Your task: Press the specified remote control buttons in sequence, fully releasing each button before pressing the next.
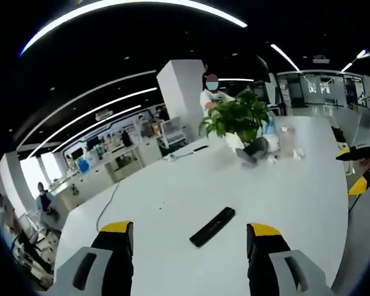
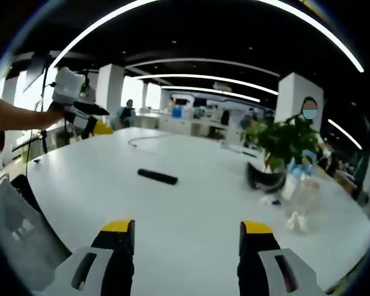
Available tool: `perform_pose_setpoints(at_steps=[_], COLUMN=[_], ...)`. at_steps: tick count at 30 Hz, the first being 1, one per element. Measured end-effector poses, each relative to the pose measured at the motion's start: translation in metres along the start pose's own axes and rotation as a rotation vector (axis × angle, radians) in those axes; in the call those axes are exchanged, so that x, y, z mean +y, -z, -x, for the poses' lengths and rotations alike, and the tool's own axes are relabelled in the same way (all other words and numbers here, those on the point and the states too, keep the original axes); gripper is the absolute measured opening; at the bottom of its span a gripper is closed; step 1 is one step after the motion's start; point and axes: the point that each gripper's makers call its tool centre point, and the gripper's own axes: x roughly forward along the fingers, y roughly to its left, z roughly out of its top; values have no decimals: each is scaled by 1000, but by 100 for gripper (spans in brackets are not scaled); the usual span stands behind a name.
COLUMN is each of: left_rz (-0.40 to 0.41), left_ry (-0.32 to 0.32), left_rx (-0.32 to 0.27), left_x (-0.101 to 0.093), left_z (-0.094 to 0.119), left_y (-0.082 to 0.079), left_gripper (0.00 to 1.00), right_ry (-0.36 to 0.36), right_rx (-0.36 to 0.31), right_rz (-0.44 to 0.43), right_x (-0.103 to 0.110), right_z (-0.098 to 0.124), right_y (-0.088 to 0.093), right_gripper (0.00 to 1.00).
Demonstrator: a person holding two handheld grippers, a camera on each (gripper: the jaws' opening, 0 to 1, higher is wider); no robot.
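Open-plan office: long white table, desks behind (ceiling light strips).

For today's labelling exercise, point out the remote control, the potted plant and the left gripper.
remote control (image 1: 213, 226), left gripper view, middle of its black body.
potted plant (image 2: 287, 142), right gripper view, its green leaves.
left gripper (image 1: 190, 239), left gripper view, midway between its yellow-tipped jaws.

The remote looks matt black plastic on a smooth white table (faintly glossy), beside clear plastic bottles.
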Motion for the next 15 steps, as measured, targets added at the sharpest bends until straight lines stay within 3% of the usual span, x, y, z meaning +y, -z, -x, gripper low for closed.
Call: perform_pose_setpoints(at_steps=[2, 7, 15], left_rz=[-27, -26, -74], left_ry=[23, 73, 157], left_rx=[5, 17, 80], left_x=[-1, 1, -1], left_z=[-5, -18, -43], left_y=[-3, -7, 0], left_gripper=[71, 72, 73], right_ry=[1, 0, 1], right_rx=[1, 4, 14], right_rz=[1, 2, 7], right_x=[0, 0, 1], right_z=[0, 0, -1], right_y=[0, 1, 2], right_gripper=[67, 67, 65])
